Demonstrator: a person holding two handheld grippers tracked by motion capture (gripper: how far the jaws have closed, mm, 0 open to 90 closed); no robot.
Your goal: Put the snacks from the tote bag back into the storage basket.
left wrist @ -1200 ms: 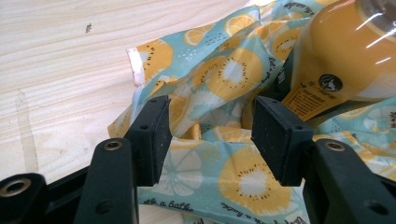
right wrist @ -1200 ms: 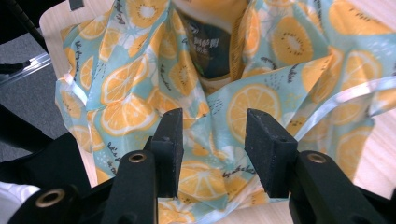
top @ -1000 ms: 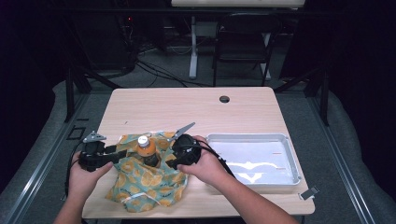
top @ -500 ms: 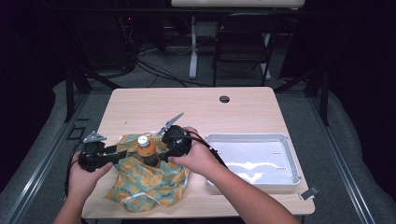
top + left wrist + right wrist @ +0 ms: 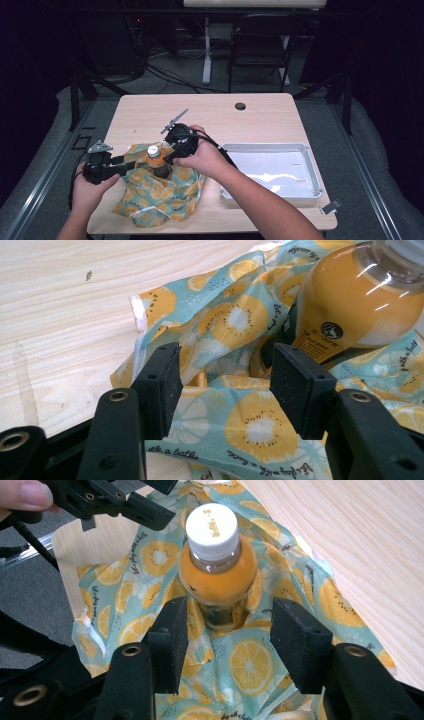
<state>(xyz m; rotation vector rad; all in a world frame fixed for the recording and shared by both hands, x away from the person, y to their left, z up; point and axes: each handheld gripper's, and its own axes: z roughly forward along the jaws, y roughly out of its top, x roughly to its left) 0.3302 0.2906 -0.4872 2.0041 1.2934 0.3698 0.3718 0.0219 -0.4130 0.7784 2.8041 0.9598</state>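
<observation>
Juice fills the bottle (image 5: 216, 565), which stands inside a bag (image 5: 155, 192) with lemon pictures on the bench (image 5: 210, 107), left of a grey tray (image 5: 270, 150). From above, the bottle looks tiny. The right claw view shows its white cap (image 5: 212, 526) up close. The left claw view shows a small black label on its side. The right claw (image 5: 227, 630) has just been opening; it is wide apart, holding nothing. The left claw (image 5: 222, 385) is apart too, over the bag cloth.

Glossy plastic bottle (image 5: 218, 575), printed cloth (image 5: 250, 665), matt wooden table (image 5: 210, 112).
</observation>
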